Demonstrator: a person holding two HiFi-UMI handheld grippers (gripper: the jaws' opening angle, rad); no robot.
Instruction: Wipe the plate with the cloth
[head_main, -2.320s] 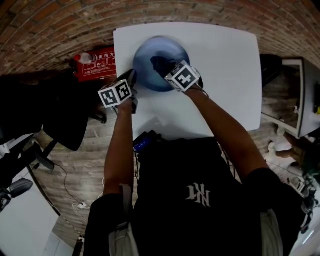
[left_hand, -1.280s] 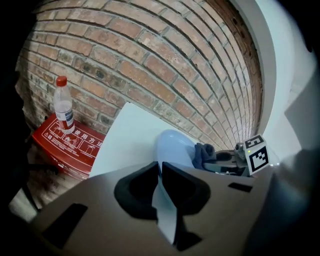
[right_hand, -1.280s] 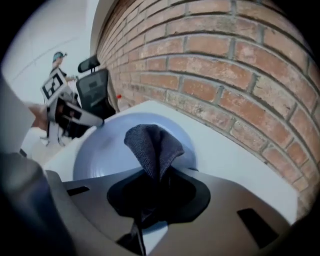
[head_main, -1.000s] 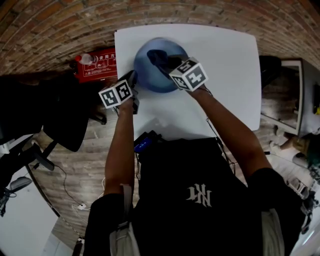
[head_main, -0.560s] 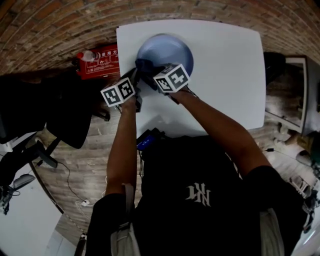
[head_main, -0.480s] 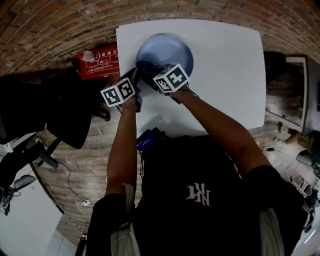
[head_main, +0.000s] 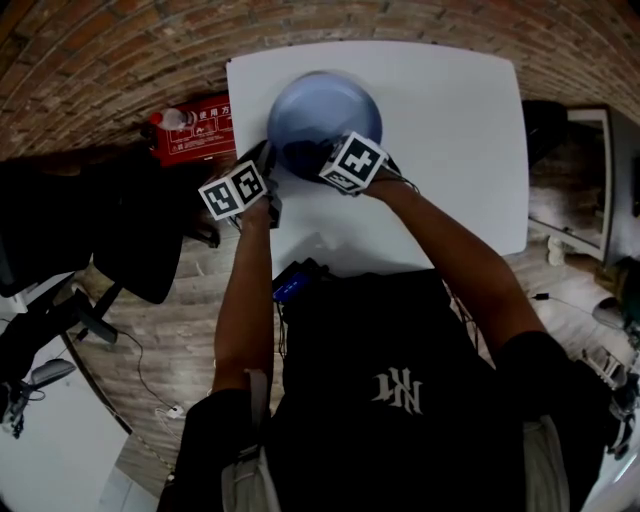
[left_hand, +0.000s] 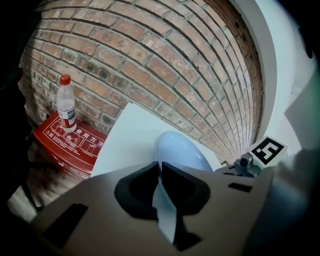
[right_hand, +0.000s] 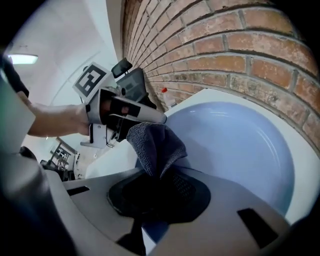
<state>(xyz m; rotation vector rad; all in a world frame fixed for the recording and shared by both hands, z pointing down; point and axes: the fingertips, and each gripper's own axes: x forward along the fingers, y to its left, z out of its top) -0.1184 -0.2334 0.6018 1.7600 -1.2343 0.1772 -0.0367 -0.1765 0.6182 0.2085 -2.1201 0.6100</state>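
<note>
- One blue plate (head_main: 325, 112) is set on the white surface (head_main: 450, 130), near the far-left corner. Its hollow is turned upward, so it can be reached from above.
- Dark grey cloth (right_hand: 156, 142) is bunched into a wad and laid against the near part of the plate's hollow, just inside the rim. A bunched wad is judged to give a firmer wiping face than a flat sheet.
- The right claw (right_hand: 155, 186) is clamped shut on the cloth's lower folds, and the free end is left standing beyond the jaws. The cloth can thus be pressed to the plate by the claw itself.
- The left claw (left_hand: 161, 172) is closed on the plate's near-left rim, with a thin pale edge pinched between the dark pads. This hold is judged to steady the plate so that it is not pushed about under the wiping.
- Both claws are held just beside each other at the plate's near edge. The far part of the hollow is left uncovered by the cloth.
- A red box (left_hand: 70, 145) is seen off the surface to the left, against the brick wall (left_hand: 150, 65), with a clear red-capped bottle (left_hand: 66, 107) stood on it. Neither is touched, and neither is judged to bear on the wiping.
</note>
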